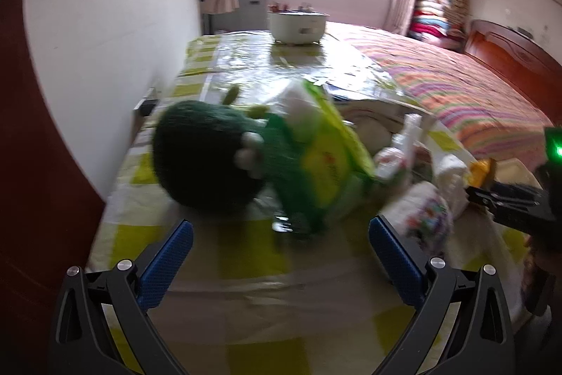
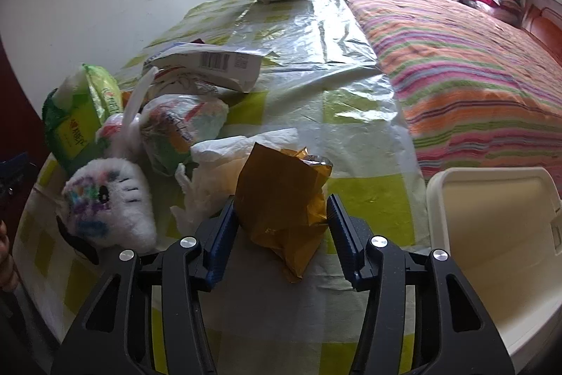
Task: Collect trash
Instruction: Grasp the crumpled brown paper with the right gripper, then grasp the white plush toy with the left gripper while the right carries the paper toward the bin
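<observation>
Left wrist view: the left gripper (image 1: 281,252) hangs over the checked tabletop (image 1: 224,255) with jaws wide and nothing between them, pointed at a blurred heap of a dark green plush toy (image 1: 203,157), a green-and-yellow packet (image 1: 323,160) and wrappers. With toys and trash so mixed, a hasty close here could take the plush instead of litter. The red mark on the packet is too smeared to read.

Right wrist view: the right gripper (image 2: 282,227) has its jaws drawn in on either side of a crumpled gold snack bag (image 2: 284,199) at the tabletop's near edge, the pads at its creased sides. The foil looks slick and light; a shallow pinch could let it slip on the way to the cream bin (image 2: 491,234) beside the tabletop. A white plush cat (image 2: 112,202) lies close by. A barcode shows on a white carton (image 2: 210,65); the packet's red characters are illegible.
</observation>
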The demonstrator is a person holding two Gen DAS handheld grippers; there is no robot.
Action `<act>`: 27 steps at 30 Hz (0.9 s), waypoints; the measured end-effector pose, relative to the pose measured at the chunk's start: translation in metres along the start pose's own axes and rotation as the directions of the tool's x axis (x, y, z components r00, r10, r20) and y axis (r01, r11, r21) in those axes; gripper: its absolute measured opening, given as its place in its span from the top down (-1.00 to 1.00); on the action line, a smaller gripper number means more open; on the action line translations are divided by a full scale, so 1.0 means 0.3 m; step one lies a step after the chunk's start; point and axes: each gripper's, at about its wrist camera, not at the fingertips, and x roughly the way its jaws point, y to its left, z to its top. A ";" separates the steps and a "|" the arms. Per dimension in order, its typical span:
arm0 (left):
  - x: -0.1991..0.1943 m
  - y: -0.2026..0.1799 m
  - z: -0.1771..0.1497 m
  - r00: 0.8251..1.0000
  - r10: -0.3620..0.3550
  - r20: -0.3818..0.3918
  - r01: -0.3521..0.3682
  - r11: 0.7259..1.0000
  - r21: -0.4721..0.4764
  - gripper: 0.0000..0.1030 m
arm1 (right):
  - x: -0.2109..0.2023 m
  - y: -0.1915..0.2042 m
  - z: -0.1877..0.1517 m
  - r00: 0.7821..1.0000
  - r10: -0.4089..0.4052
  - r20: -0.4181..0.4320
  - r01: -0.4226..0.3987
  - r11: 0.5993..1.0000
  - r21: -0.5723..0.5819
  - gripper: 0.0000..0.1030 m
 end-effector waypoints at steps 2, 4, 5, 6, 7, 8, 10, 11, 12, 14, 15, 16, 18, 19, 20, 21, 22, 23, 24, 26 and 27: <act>0.007 -0.032 -0.003 1.000 -0.013 -0.007 0.013 1.000 0.019 -0.89 | -0.003 0.009 -0.004 1.000 0.004 -0.001 -0.004 1.000 -0.008 0.11; 0.012 -0.060 -0.005 0.999 -0.042 -0.013 0.042 0.999 0.031 -0.89 | -0.012 0.013 -0.012 1.000 0.020 0.002 -0.020 1.000 -0.006 0.16; 0.016 -0.077 -0.005 0.999 -0.048 -0.019 0.049 0.998 0.035 -0.89 | -0.018 0.014 -0.016 1.000 0.024 0.004 -0.024 1.000 -0.002 0.17; 0.023 -0.092 -0.006 0.998 -0.056 -0.027 0.057 0.997 0.042 -0.89 | -0.024 0.011 -0.022 1.000 0.026 0.007 -0.026 1.000 0.004 0.19; 0.032 -0.114 -0.007 0.997 -0.069 -0.038 0.071 0.996 0.054 -0.89 | -0.029 0.005 -0.027 1.000 0.026 0.010 -0.026 1.000 0.011 0.20; 0.039 -0.132 -0.008 0.996 -0.077 -0.044 0.080 0.995 0.064 -0.89 | -0.038 -0.001 -0.034 0.999 0.028 0.015 -0.028 0.999 0.019 0.20; 0.048 -0.161 -0.009 0.995 -0.083 -0.051 0.087 0.992 0.086 -0.89 | -0.056 -0.013 -0.043 0.999 0.022 0.030 -0.023 0.999 0.030 0.20; 0.054 -0.187 -0.012 0.994 -0.093 -0.058 0.099 0.990 0.105 -0.89 | -0.064 -0.022 -0.047 0.999 0.019 0.040 -0.021 0.999 0.035 0.20; 0.059 -0.201 -0.013 0.993 -0.100 -0.064 0.107 0.987 0.116 -0.89 | -0.076 -0.029 -0.050 0.999 0.018 0.049 -0.020 0.999 0.040 0.20; 0.075 -0.238 -0.021 0.990 -0.110 -0.087 0.121 0.983 0.141 -0.89 | -0.099 -0.043 -0.055 0.998 0.003 0.070 -0.006 0.999 0.047 0.20; 0.082 -0.246 -0.022 0.989 -0.113 -0.097 0.127 0.981 0.148 -0.89 | -0.109 -0.050 -0.056 0.997 0.000 0.080 -0.004 0.999 0.051 0.21; 0.093 -0.260 -0.024 0.987 -0.117 -0.112 0.133 0.979 0.155 -0.89 | -0.118 -0.057 -0.056 0.996 0.000 0.088 -0.005 0.998 0.055 0.21; 0.119 -0.288 -0.028 0.983 -0.116 -0.143 0.140 0.976 0.169 -0.89 | -0.135 -0.074 -0.054 0.995 -0.003 0.103 -0.004 0.998 0.067 0.21; 0.134 -0.306 -0.032 0.981 -0.110 -0.159 0.139 0.973 0.184 -0.89 | -0.144 -0.082 -0.054 0.994 -0.002 0.110 -0.006 0.997 0.074 0.21; 0.140 -0.311 -0.034 0.980 -0.112 -0.167 0.144 0.971 0.190 -0.89 | -0.150 -0.089 -0.053 0.993 -0.003 0.115 -0.006 0.997 0.080 0.21; 0.148 -0.321 -0.037 0.978 -0.114 -0.177 0.149 0.969 0.196 -0.89 | -0.157 -0.098 -0.053 0.993 -0.008 0.121 -0.003 0.996 0.085 0.22; 0.155 -0.323 -0.040 0.977 -0.111 -0.182 0.148 0.969 0.199 -0.88 | -0.164 -0.105 -0.053 0.992 -0.011 0.126 0.000 0.996 0.090 0.22; 0.164 -0.332 -0.045 0.976 -0.104 -0.192 0.144 0.968 0.205 -0.85 | -0.171 -0.117 -0.054 0.991 -0.015 0.131 0.002 0.995 0.097 0.22; 0.169 -0.338 -0.052 0.975 -0.105 -0.197 0.146 0.967 0.207 -0.64 | -0.174 -0.128 -0.054 0.991 -0.019 0.134 0.005 0.995 0.104 0.22; 0.185 -0.344 -0.061 0.969 -0.106 -0.222 0.153 0.966 0.208 -0.36 | -0.179 -0.151 -0.056 0.990 -0.028 0.139 0.010 0.992 0.125 0.22; 0.185 -0.343 -0.058 0.970 -0.112 -0.215 0.155 0.968 0.195 -0.26 | -0.181 -0.162 -0.057 0.990 -0.030 0.141 0.011 0.991 0.134 0.22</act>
